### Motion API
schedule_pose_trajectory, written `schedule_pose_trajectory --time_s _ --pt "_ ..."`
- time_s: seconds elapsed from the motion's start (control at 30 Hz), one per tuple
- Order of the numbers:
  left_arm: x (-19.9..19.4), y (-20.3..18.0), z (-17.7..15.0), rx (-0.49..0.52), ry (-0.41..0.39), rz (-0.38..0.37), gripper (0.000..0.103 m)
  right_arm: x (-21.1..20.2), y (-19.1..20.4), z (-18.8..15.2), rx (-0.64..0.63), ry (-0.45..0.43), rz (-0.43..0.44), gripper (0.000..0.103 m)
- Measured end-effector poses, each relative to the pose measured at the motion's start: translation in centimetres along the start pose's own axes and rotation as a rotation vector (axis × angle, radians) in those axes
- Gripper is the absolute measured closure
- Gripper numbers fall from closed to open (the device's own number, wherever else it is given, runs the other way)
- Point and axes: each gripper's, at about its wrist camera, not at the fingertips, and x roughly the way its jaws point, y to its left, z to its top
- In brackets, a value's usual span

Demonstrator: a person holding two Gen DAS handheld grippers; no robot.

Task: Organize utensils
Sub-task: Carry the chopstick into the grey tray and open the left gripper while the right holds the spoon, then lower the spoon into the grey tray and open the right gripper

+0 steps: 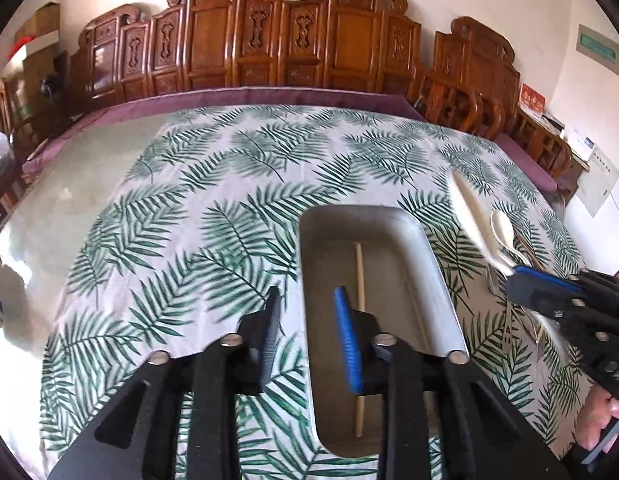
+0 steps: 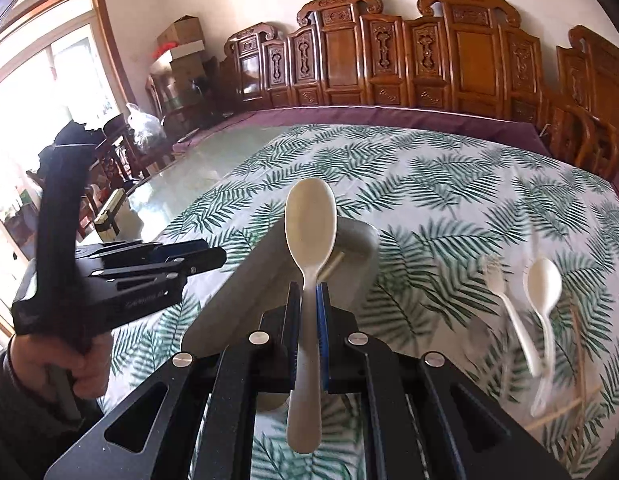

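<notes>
While R gripper fingers clamp spoon, L gripper fingers gape, empty.

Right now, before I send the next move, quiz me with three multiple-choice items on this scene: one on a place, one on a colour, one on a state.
1. Where does the chopstick lie?
A. inside the grey tray
B. on the purple cushion
C. between the left tongs

2. What colour are the leaves on the tablecloth?
A. red
B. green
C. orange

3. What state are the right tongs in?
A. open and bare
B. shut on a fork
C. shut on the cream spoon

Key: 1 A, the thin stick runs along the tray floor; 2 B, green fronds on white cloth; 3 C, both pads press the spoon's handle, bowl pointing forward.
</notes>
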Motion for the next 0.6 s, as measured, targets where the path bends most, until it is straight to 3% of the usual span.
schedule_pose_trajectory --time_s 0.17,0.43,0.6 --pt "-0.3 1.2 0.5 -0.023 -0.017 0.011 0.060 3.5 0.0 0.5 0.066 0.048 0.032 0.093" --pt "-0.7 2.4 0.7 -0.051 -0.026 0.016 0.059 7.3 -0.3 0.2 0.124 0.106 0.047 0.092" --pt "-1.0 2.0 0.8 -0.044 -0.031 0.009 0.058 7.0 -1.0 -0.1 0.126 0.092 0.065 0.091"
